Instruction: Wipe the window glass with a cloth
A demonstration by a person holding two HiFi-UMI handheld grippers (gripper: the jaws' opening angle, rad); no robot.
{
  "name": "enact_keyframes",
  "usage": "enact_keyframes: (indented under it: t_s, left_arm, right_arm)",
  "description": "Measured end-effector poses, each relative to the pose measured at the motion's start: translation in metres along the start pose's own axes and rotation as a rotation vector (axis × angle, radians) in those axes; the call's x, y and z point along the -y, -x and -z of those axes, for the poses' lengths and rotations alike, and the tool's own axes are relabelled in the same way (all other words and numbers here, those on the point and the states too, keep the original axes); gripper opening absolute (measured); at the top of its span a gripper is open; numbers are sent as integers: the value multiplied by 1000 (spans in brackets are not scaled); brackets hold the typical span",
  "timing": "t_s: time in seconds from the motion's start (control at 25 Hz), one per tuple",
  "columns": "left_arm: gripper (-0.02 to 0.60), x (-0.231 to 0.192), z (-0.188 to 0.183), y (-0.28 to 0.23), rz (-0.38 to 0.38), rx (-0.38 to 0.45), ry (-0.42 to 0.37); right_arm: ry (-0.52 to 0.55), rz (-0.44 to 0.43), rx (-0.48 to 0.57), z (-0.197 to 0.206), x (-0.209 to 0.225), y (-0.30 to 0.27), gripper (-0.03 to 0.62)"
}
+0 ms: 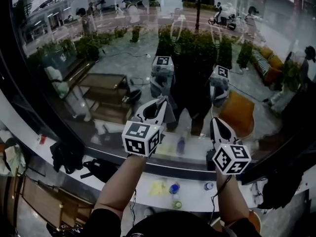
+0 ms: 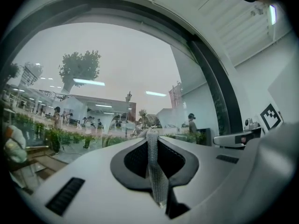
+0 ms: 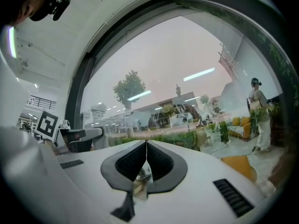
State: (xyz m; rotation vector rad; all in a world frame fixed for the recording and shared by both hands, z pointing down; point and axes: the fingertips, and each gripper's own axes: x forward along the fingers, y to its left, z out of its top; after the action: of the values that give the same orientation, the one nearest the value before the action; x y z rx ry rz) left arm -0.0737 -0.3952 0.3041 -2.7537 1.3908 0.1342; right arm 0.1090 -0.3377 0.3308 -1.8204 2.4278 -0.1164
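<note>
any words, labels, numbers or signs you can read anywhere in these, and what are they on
No readable text in any view.
left claw, its marker cube: square black-and-white patterns, not letters or numbers.
right claw, its marker cube: the same kind of pattern, no text.
bottles on the white ledge: labels too small to read.

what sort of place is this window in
Probably a lobby or shopfront at street level: a tall window glass in a dark frame, hedges and a parked scooter outside, ceiling strip lights mirrored in it. The left gripper grips a cloth.
</note>
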Motion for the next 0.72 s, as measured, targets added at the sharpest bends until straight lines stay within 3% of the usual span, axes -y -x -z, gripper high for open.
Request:
enact_keyframes:
  t_s: [0.72]
  left_arm:
    - [31,-164,27,78,-178,-39,-4]
  right_arm:
    - [15,-30,-15,23,-95,-48,29]
